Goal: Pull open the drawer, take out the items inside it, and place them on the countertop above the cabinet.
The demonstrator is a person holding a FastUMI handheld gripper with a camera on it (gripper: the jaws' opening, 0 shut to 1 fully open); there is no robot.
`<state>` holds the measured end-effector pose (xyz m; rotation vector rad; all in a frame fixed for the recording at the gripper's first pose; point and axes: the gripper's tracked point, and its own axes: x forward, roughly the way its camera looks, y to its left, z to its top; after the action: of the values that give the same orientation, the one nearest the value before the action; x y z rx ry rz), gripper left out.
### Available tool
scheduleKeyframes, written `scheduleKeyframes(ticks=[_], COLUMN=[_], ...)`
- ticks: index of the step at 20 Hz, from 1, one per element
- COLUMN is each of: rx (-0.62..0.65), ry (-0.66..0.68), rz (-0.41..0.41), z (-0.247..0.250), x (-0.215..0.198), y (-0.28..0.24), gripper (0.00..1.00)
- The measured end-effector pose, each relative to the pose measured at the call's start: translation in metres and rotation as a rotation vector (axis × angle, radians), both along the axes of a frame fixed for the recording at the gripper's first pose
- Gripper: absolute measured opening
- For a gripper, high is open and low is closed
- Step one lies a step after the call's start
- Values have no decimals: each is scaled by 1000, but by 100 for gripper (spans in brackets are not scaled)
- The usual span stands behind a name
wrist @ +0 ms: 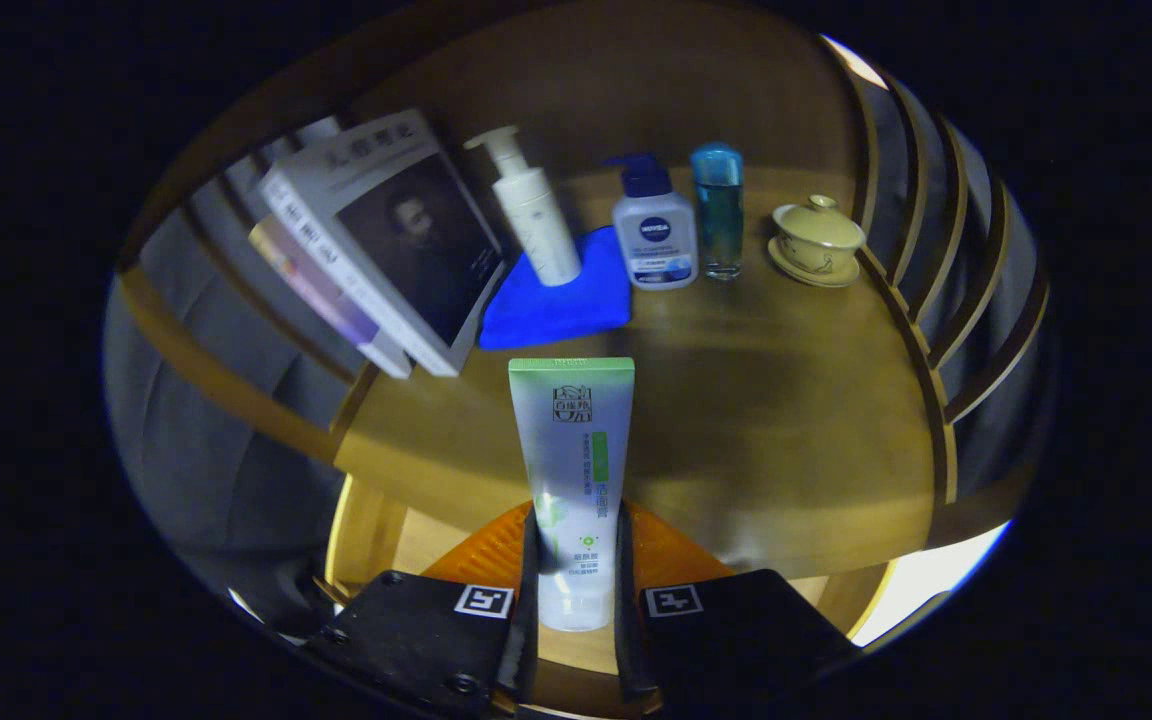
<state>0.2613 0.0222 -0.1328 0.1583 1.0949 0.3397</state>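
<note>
Gripping a white-green tube, tongs clamped; countertop beyond.

The lower end of the tube is covered on both sides by the jaws pressed against it. Behind the tube, the stacked books are partly cut off, and part of the blue cloth is hidden under the white pump bottle.

White-and-green tube stands upright, clamped between both claw fingers, above the wooden countertop.
</note>
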Motion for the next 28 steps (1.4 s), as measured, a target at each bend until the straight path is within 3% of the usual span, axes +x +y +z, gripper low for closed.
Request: scheduleKeyframes(ticks=[3,10,20,22,26,28], rx=[16,-29,32,42,-16,-50], ry=[33,51,63,21,-87,-153], rz=[-64,-119,-140,-127,-78,-52], z=[-8,-27,-27,-16,2,8], x=[19,45,43,38,16,0], y=[1,3,15,16,5,2], gripper=[34,36,53,59,98,98])
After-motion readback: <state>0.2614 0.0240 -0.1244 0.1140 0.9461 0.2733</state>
